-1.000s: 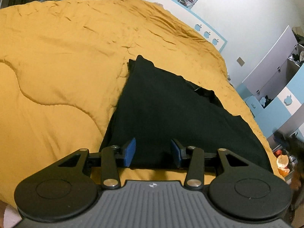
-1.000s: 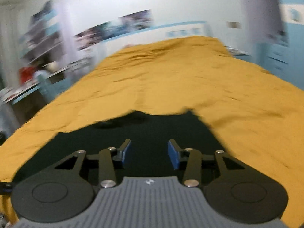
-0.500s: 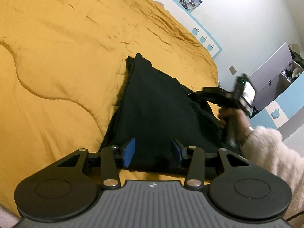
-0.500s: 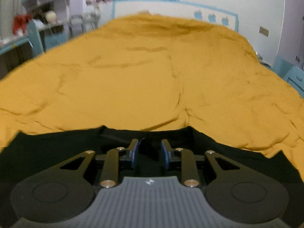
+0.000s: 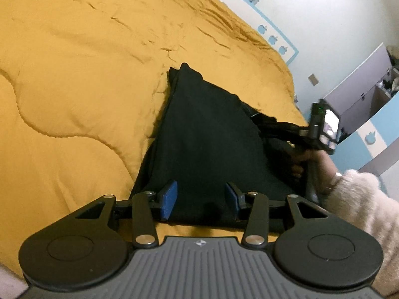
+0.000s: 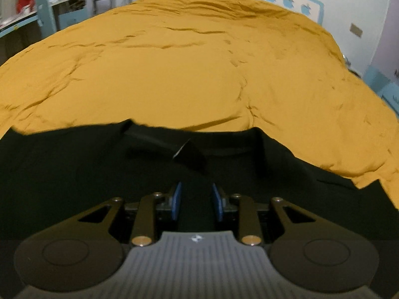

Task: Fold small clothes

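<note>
A black garment [image 5: 207,134] lies spread flat on a mustard-yellow quilt [image 5: 74,74]. My left gripper [image 5: 200,199] is open, its blue pads hovering over the garment's near hem. My right gripper [image 6: 195,200] sits low over the garment [image 6: 74,174] just behind the neckline [image 6: 159,142], jaws narrowed with a fold of black cloth rising between the pads; whether they pinch it is unclear. The right gripper also shows in the left wrist view [image 5: 294,130] at the garment's far right edge, held by a hand in a fluffy sleeve.
The yellow quilt [image 6: 199,62] covers the whole bed around the garment. White and blue cabinets [image 5: 361,104] stand beyond the bed's right side. A shelf with clutter [image 6: 49,7] stands at the far left of the right wrist view.
My right gripper came in over the garment's collar area and its jaws narrowed. My left gripper stayed open at the hem, tilting slightly lower.
</note>
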`<state>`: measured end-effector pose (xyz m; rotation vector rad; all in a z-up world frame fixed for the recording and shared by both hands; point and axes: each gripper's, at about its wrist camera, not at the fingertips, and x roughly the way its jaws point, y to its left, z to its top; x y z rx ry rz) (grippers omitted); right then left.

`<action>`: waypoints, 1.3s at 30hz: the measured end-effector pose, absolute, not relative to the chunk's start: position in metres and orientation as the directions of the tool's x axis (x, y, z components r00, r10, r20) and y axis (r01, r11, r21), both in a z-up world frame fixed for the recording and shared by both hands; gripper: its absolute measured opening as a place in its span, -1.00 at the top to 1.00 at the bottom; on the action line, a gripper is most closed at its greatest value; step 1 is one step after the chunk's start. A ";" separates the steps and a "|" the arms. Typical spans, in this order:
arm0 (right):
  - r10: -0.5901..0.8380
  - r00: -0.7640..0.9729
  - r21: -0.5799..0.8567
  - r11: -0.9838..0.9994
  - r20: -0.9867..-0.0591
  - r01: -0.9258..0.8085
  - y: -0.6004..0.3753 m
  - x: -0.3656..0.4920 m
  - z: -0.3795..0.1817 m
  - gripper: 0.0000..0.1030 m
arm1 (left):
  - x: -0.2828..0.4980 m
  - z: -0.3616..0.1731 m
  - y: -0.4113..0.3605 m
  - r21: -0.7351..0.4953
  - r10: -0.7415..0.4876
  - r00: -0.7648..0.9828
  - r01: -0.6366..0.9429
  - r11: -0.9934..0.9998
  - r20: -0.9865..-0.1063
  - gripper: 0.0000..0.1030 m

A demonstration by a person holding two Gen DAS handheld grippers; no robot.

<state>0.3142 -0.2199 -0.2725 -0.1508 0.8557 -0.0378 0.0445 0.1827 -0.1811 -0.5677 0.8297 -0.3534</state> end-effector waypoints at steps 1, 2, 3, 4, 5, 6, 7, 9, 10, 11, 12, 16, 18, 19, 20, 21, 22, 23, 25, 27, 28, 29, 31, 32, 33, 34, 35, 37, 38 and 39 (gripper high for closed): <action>-0.084 0.654 -0.143 0.989 -0.752 -0.037 -0.219 0.307 -0.269 0.55 | 0.044 -0.180 0.181 -0.588 -0.498 0.629 0.079 0.805 -0.597 -0.06; -0.077 0.647 -0.138 0.989 -0.758 -0.044 -0.214 0.292 -0.262 0.55 | 0.044 -0.179 0.177 -0.575 -0.492 0.628 0.085 0.814 -0.603 -0.12; -0.071 0.640 -0.136 0.989 -0.765 -0.053 -0.214 0.284 -0.257 0.55 | 0.044 -0.178 0.175 -0.562 -0.486 0.626 0.092 0.822 -0.609 -0.15; -0.063 0.633 -0.134 0.989 -0.772 -0.064 -0.212 0.275 -0.253 0.55 | 0.043 -0.177 0.172 -0.547 -0.480 0.625 0.099 0.831 -0.616 -0.20; -0.054 0.620 -0.130 0.989 -0.782 -0.077 -0.211 0.267 -0.250 0.55 | 0.043 -0.175 0.169 -0.530 -0.472 0.624 0.108 0.841 -0.623 -0.26; -0.043 0.606 -0.123 0.988 -0.794 -0.091 -0.210 0.258 -0.247 0.55 | 0.043 -0.174 0.165 -0.512 -0.466 0.621 0.119 0.851 -0.630 -0.29; -0.031 0.597 -0.115 0.988 -0.802 -0.103 -0.209 0.247 -0.245 0.55 | 0.043 -0.173 0.162 -0.493 -0.457 0.620 0.128 0.861 -0.638 -0.32; -0.017 0.587 -0.118 0.984 -0.810 -0.134 -0.206 0.224 -0.239 0.55 | 0.044 -0.171 0.156 -0.462 -0.447 0.615 0.148 0.875 -0.650 -0.44; -0.008 0.574 -0.113 0.983 -0.819 -0.147 -0.204 0.213 -0.238 0.55 | 0.043 -0.171 0.154 -0.454 -0.446 0.613 0.156 0.877 -0.652 -0.50; 0.000 0.562 -0.107 0.982 -0.827 -0.158 -0.202 0.202 -0.236 0.55 | 0.043 -0.170 0.152 -0.443 -0.442 0.612 0.162 0.882 -0.656 -0.53; 0.006 0.546 -0.103 0.980 -0.838 -0.170 -0.200 0.192 -0.234 0.55 | 0.043 -0.170 0.150 -0.434 -0.439 0.611 0.168 0.885 -0.659 -0.55; 0.016 0.523 -0.112 0.971 -0.852 -0.213 -0.192 0.150 -0.228 0.55 | 0.042 -0.170 0.147 -0.412 -0.429 0.611 0.179 0.893 -0.666 -0.57; 0.012 0.542 -0.129 0.967 -0.840 -0.221 -0.190 0.129 -0.222 0.55 | 0.041 -0.171 0.148 -0.419 -0.432 0.613 0.175 0.891 -0.662 -0.57; 0.011 0.544 -0.130 0.967 -0.839 -0.221 -0.190 0.121 -0.219 0.55 | 0.041 -0.171 0.149 -0.422 -0.434 0.614 0.175 0.889 -0.660 -0.57; 0.018 0.541 -0.120 0.969 -0.841 -0.218 -0.190 0.112 -0.216 0.55 | 0.041 -0.170 0.150 -0.426 -0.436 0.614 0.174 0.888 -0.658 -0.57; 0.026 0.539 -0.108 0.971 -0.842 -0.215 -0.191 0.104 -0.213 0.55 | 0.041 -0.171 0.150 -0.430 -0.438 0.615 0.171 0.886 -0.656 -0.57; 0.031 0.537 -0.101 0.971 -0.843 -0.215 -0.191 0.097 -0.212 0.55 | 0.041 -0.171 0.151 -0.435 -0.440 0.615 0.169 0.884 -0.654 -0.57; 0.035 0.534 -0.098 0.971 -0.844 -0.217 -0.190 0.090 -0.212 0.55 | 0.041 -0.171 0.152 -0.438 -0.442 0.615 0.169 0.883 -0.653 -0.57; 0.044 0.525 -0.080 0.974 -0.850 -0.211 -0.189 0.075 -0.213 0.55 | 0.041 -0.171 0.153 -0.443 -0.446 0.615 0.170 0.880 -0.650 -0.57; 0.039 0.543 -0.086 0.975 -0.839 -0.204 -0.187 0.060 -0.214 0.55 | 0.041 -0.171 0.154 -0.448 -0.450 0.616 0.170 0.878 -0.647 -0.57; 0.034 0.554 -0.093 0.976 -0.832 -0.198 -0.186 0.054 -0.213 0.55 | 0.041 -0.171 0.155 -0.450 -0.452 0.615 0.171 0.877 -0.646 -0.57; 0.028 0.560 -0.093 0.978 -0.828 -0.185 -0.186 0.048 -0.214 0.55 | 0.041 -0.171 0.155 -0.453 -0.454 0.615 0.171 0.875 -0.645 -0.57; 0.016 0.582 -0.096 0.982 -0.813 -0.162 -0.185 0.039 -0.217 0.54 | 0.042 -0.171 0.156 -0.458 -0.457 0.614 0.170 0.873 -0.643 -0.57; 0.013 0.592 -0.099 0.983 -0.806 -0.156 -0.185 0.038 -0.218 0.54 | 0.042 -0.171 0.157 -0.463 -0.459 0.613 0.167 0.870 -0.642 -0.57; 0.011 0.600 -0.093 0.986 -0.800 -0.141 -0.185 0.035 -0.220 0.53 | 0.043 -0.170 0.158 -0.470 -0.463 0.611 0.163 0.867 -0.642 -0.57; 0.010 0.608 -0.083 0.989 -0.794 -0.126 -0.186 0.034 -0.223 0.53 | 0.044 -0.169 0.160 -0.481 -0.470 0.609 0.160 0.862 -0.639 -0.56; 0.009 0.610 -0.081 0.990 -0.792 -0.119 -0.187 0.035 -0.224 0.53 | 0.044 -0.165 0.164 -0.495 -0.477 0.609 0.155 0.855 -0.633 -0.47; 0.000 0.618 -0.081 0.991 -0.786 -0.103 -0.186 0.034 -0.223 0.47 | 0.043 -0.156 0.173 -0.514 -0.483 0.617 0.144 0.846 -0.621 -0.41; -0.005 0.625 -0.081 0.992 -0.780 -0.094 -0.184 0.033 -0.219 0.41 | 0.044 -0.151 0.179 -0.520 -0.480 0.627 0.137 0.843 -0.613 -0.41; -0.003 0.634 -0.082 0.992 -0.774 -0.096 -0.182 0.033 -0.215 0.29 | 0.044 -0.145 0.187 -0.522 -0.472 0.641 0.129 0.843 -0.605 -0.41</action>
